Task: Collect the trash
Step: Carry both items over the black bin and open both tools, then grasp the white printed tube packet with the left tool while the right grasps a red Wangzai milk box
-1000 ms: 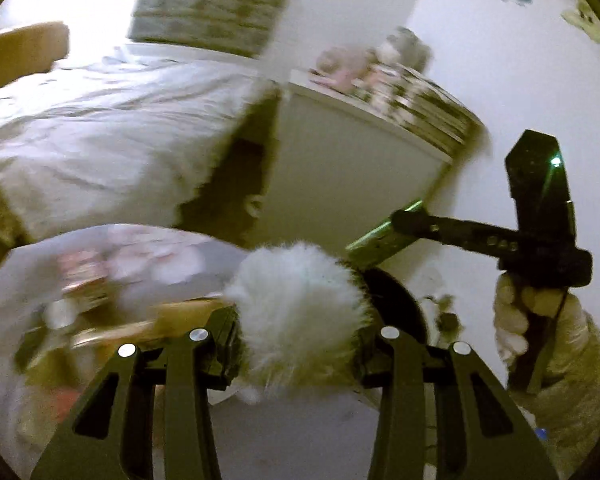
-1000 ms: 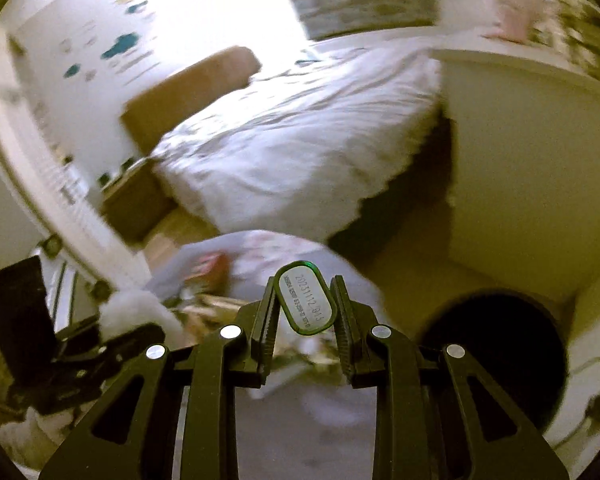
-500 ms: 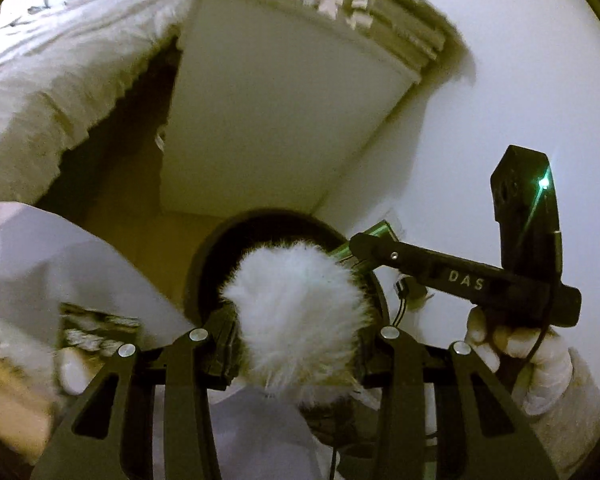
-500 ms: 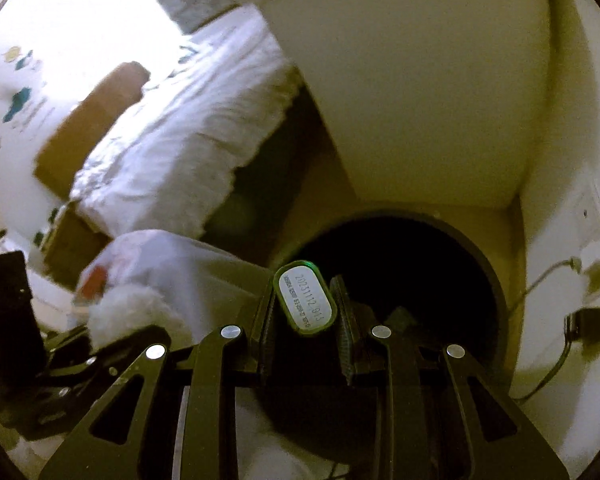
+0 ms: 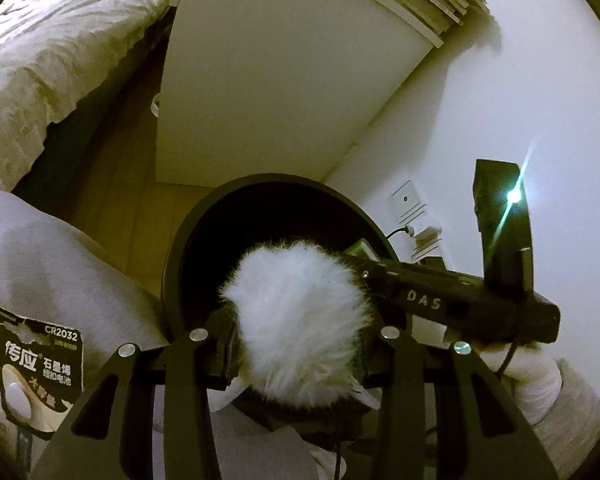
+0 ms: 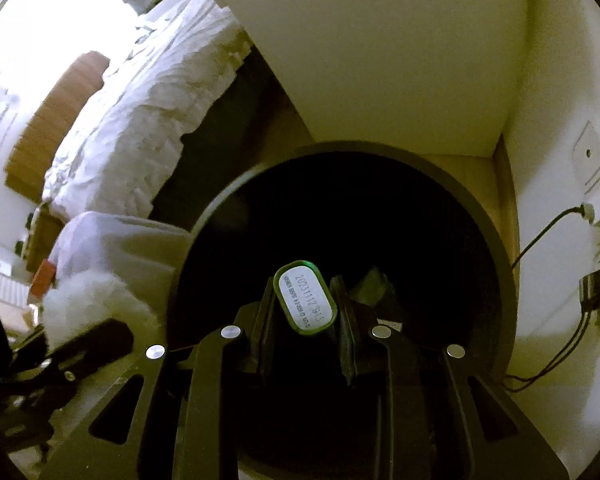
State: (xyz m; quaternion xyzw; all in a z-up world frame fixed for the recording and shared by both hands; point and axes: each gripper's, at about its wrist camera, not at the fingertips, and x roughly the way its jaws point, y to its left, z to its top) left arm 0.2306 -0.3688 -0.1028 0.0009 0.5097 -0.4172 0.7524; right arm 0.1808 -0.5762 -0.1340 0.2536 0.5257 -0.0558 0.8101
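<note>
At lower centre of the left wrist view, the left tongs (image 5: 296, 344) pinch a white fluffy ball (image 5: 296, 316), its fur bulging out between the two fingers. The ball hangs over the near rim of a round black bin (image 5: 172, 276), whose dark mouth fills the middle of the frame. At lower left a torn battery card (image 5: 40, 368) marked CR2032 lies on a pale grey sheet (image 5: 60, 272) just beside the bin. A white cabinet (image 5: 280, 60) stands behind the bin at upper centre; a bed (image 5: 52, 48) with rumpled white covers takes the upper left.

In the right wrist view, the right tongs (image 6: 306, 300) at lower centre pinch a small green-edged oval container (image 6: 306, 298) with a white printed end, held over the bin's open mouth (image 6: 340, 216). Some dark, unclear scraps lie inside the bin. At lower left of this frame the fluffy ball (image 6: 88, 300) and the left tool show beside the bin rim. A wall socket with a black cable (image 6: 548, 232) sits at right.

The gloved hand (image 5: 532, 376) holding the right tool appears at lower right of the left view.
</note>
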